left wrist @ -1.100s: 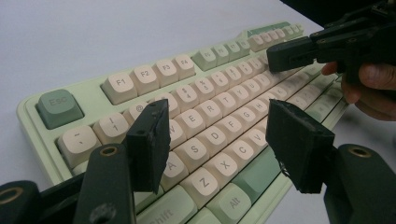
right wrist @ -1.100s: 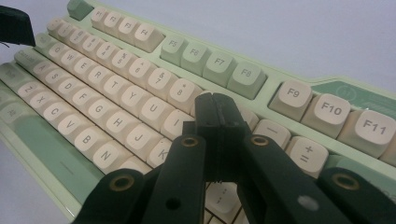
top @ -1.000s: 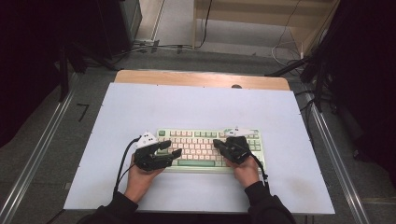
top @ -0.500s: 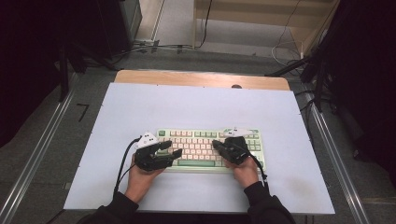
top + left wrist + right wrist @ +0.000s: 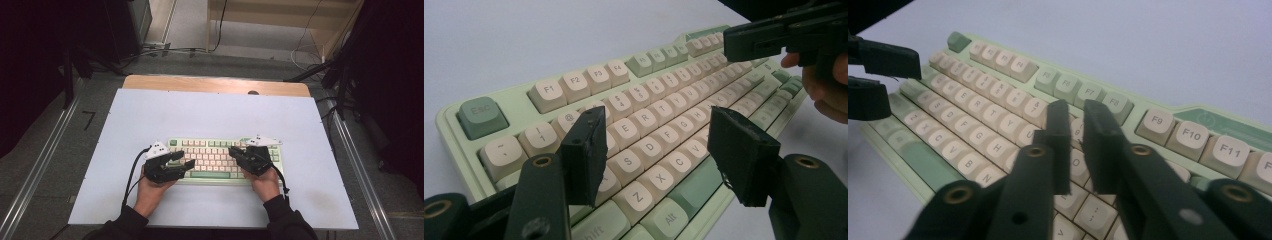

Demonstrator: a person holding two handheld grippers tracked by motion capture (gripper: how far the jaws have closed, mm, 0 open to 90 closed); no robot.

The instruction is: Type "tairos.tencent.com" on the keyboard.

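A pale green keyboard (image 5: 220, 157) with cream keys lies on the white table top, near its front edge. My left gripper (image 5: 184, 160) hovers over the keyboard's left end. Its jaws stand wide open above the letter keys (image 5: 656, 125), with nothing between them. My right gripper (image 5: 235, 152) is over the right half of the keyboard. Its jaws are almost together, with a thin gap above the number row (image 5: 1076, 107), and they hold nothing. The right gripper (image 5: 784, 35) shows in the left gripper view, and the left gripper (image 5: 875, 75) shows in the right gripper view.
The white table top (image 5: 210, 115) has bare room behind and beside the keyboard. A wooden strip (image 5: 215, 85) runs along its far edge. Metal rails (image 5: 350, 150) flank the table. Cables (image 5: 165, 50) lie on the floor beyond it.
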